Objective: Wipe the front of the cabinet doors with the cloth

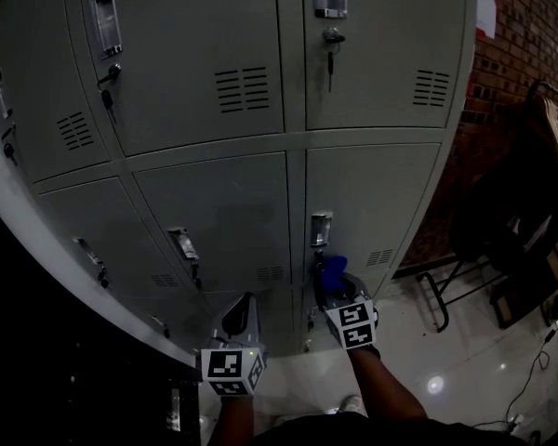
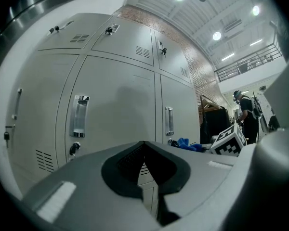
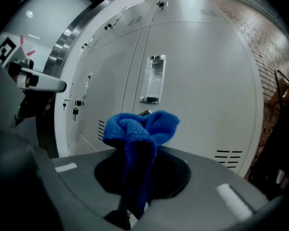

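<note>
Pinching the cloth (image 3: 142,129) in the right gripper (image 1: 331,294), we are holding it close to the lower door (image 1: 377,203), below its handle (image 1: 321,228), seemingly readying a wipe. It is bunching up, blue and fluffy. The left gripper (image 1: 240,320) is hanging clenched, empty.

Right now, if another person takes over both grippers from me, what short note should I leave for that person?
Left gripper: fingers shut, empty, held low before the cabinet.
Right gripper: fingers shut on the blue cloth, close to the lower right door, under its handle; touching or not, I cannot tell.
Done: nothing visibly wiped.
Left: wipe the door fronts.
</note>
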### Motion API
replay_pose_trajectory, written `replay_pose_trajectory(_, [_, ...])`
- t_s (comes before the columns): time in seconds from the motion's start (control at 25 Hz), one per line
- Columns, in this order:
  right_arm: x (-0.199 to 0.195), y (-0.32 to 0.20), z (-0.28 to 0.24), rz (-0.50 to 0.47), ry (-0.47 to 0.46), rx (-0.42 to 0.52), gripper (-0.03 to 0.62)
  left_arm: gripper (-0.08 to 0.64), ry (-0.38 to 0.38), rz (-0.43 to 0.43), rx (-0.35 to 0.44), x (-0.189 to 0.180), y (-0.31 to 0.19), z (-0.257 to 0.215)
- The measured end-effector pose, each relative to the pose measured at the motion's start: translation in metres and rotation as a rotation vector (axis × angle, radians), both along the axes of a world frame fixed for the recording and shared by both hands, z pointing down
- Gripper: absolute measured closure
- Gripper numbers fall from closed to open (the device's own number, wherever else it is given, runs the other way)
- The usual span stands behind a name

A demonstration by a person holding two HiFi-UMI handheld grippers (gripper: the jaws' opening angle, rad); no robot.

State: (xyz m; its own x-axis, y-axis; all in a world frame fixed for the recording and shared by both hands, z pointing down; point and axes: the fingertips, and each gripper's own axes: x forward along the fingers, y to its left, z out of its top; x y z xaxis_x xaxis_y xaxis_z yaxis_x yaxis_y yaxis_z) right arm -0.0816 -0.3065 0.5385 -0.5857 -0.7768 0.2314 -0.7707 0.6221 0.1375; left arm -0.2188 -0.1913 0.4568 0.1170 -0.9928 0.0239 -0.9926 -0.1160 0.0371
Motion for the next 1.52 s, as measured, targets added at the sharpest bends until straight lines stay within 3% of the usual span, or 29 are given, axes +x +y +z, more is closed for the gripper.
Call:
replay_pose_trajectory(0.36, [0.06,0.015,-0.077,0.065,-0.063,0.116,0.534,0.548,0.001,0.062,0.037,0.026,-0.007,-0.015])
replay_pose_trajectory(0.84, [0.057,0.05,-0.111,0.039,-0.089,0.174,0.534,0.548,-0.011,0.082,0.067,0.038,-0.005,-0.029])
replay_pose_trajectory(1.52, [0.045,0.061,-0.112,0.012,-0.105,0.163,0.535,0.548,-0.007,0.072,0.065,0.035,-0.005,-0.028])
